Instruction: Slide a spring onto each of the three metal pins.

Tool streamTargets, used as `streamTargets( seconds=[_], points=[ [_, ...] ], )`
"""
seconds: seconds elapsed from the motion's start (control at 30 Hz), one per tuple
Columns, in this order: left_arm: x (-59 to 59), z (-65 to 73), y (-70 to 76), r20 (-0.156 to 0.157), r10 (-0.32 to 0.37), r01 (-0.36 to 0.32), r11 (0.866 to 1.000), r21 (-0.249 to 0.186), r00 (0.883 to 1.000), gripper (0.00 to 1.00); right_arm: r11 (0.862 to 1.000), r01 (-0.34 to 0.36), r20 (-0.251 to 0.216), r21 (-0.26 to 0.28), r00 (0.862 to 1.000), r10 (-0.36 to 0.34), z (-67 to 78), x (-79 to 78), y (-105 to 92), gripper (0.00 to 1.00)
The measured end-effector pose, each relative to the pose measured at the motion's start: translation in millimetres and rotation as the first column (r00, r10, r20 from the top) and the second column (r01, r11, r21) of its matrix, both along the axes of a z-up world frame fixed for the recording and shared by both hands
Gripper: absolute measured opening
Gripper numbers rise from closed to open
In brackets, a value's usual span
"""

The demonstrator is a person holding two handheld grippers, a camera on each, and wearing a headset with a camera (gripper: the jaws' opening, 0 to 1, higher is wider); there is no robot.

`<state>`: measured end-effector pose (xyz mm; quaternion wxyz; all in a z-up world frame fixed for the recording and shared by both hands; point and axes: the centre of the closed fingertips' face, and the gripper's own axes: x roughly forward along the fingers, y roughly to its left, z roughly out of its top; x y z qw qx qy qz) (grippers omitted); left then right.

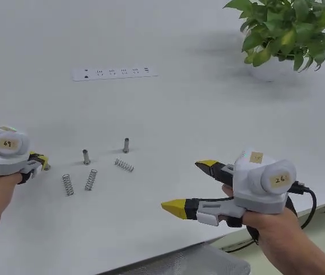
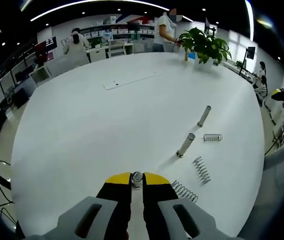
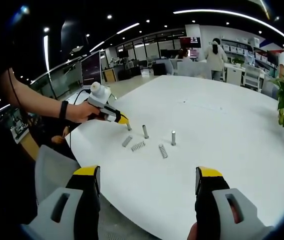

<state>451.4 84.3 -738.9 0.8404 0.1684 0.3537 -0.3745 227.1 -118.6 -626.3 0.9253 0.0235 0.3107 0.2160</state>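
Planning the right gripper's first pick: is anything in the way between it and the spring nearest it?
Nothing visible. Bare table lies between the open right gripper and the nearest spring. The two free pins stand beyond it, and the left gripper, shut on the third pin, is farther off.

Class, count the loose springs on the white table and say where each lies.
3. The left spring and the middle spring lie side by side, nearer the viewer. The right spring lies just in front of the far pin. None looks hidden.
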Motion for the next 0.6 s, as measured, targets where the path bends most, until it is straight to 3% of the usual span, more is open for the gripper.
streamTargets(
  seconds=[0.6],
  points=[
    [0.6,-4.5,-1.0,0.003,-0.027,0.027,0.999,0.025,1.000,0.00,1.000,0.009,-0.006,0.005,1.000,-0.009,-2.0,-1.9,-2.1,0.77]
  ],
)
